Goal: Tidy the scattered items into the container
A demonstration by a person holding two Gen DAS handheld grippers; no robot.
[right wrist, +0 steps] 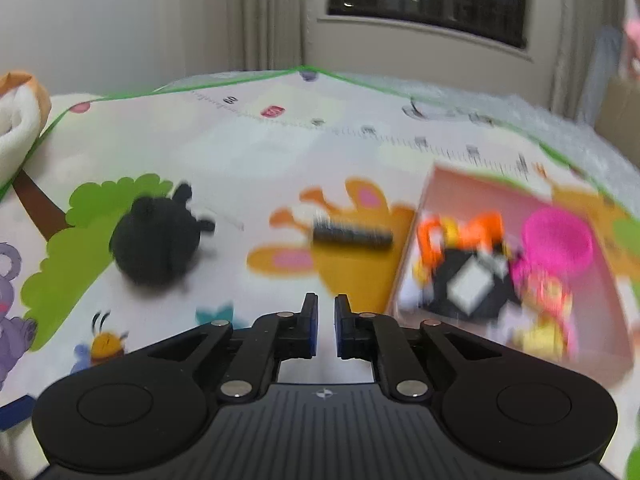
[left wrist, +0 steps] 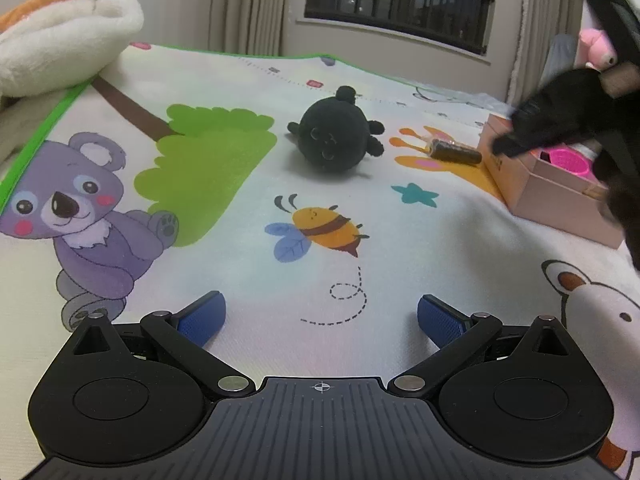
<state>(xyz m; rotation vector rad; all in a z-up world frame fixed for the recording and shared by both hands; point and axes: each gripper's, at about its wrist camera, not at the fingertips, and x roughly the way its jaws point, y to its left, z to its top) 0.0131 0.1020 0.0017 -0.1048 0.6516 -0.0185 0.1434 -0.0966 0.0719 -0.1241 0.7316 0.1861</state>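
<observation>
The cartoon play mat (left wrist: 240,80) spreads under me, with the pink box (right wrist: 500,196) at its right side already holding bright toys. The black plush (left wrist: 334,142) sits mid-mat, and the dark roll (left wrist: 456,152) lies just left of the box. My left tongs (left wrist: 320,316) hang spread wide and empty, while my right tongs (right wrist: 326,312) hover narrowly parted, gripping nothing.

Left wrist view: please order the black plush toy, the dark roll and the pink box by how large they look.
1. pink box, though partly hidden
2. black plush toy
3. dark roll
</observation>
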